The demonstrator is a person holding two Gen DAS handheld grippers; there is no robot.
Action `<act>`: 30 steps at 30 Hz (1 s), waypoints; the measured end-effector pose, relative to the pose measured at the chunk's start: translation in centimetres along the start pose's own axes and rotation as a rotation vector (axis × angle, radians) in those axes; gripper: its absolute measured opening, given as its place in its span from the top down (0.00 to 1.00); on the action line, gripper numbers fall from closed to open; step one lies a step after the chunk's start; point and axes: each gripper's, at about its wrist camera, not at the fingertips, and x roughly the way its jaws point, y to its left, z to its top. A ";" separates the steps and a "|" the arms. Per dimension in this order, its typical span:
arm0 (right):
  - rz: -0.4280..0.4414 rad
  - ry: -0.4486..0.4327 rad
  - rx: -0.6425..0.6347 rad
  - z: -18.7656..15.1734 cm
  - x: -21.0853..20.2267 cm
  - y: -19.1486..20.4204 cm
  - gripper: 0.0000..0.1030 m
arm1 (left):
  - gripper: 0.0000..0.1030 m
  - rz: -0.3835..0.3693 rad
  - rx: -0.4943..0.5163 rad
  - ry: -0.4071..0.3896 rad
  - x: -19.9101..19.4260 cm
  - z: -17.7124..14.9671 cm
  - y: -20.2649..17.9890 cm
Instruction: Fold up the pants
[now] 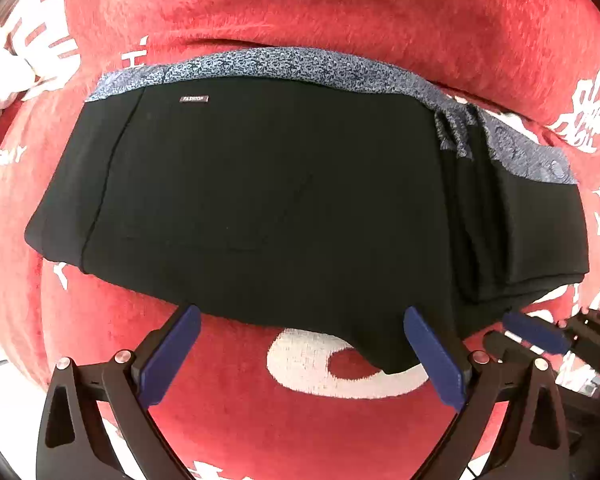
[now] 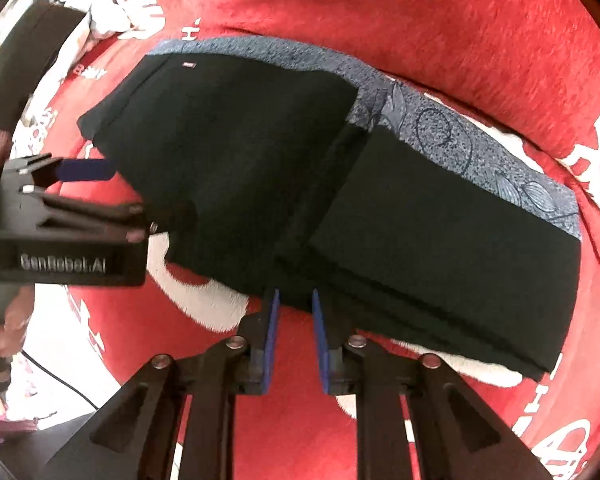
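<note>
While left gripper (image 1: 300, 354) gapes wide and right gripper (image 2: 294, 340) sits nearly pressed together, neither pinching anything, at near edge of black pants (image 1: 260, 184) folded on red blanket (image 1: 340, 8): grab hem squarely, fold evenly.

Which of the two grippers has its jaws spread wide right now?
The left gripper: its blue pads stand far apart at the black pants' near edge. The right gripper shows only a narrow gap, nothing pinched.
</note>
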 end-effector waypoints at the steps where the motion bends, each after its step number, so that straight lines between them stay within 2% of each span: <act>1: 0.002 0.003 0.017 0.0 -0.1 -0.1 0.81 | 0.01 -0.002 -0.002 -0.001 0.0 0.0 0.1; 5: 0.014 0.005 0.070 0.3 -0.2 -0.2 0.79 | 0.01 -0.013 -0.018 0.002 0.1 -0.1 0.5; 7: 0.018 0.012 0.083 0.5 -0.3 -0.1 0.73 | 0.01 -0.016 -0.025 0.003 0.2 -0.2 0.9; 14: 0.031 0.036 0.082 0.9 0.1 1.2 0.65 | 0.01 -0.061 -0.052 0.018 0.8 -1.5 3.7; 18: 0.030 0.041 0.071 1.3 0.3 2.1 0.56 | 0.01 -0.054 -0.069 0.013 0.8 -2.1 5.4; 24: 0.022 0.048 0.062 2.1 0.6 3.1 0.54 | 0.01 -0.036 -0.121 -0.003 -0.2 -2.0 8.5; 30: 0.020 0.042 0.139 3.5 0.8 2.1 0.53 | 0.01 -0.050 -0.171 -0.015 -0.4 -1.6 12.0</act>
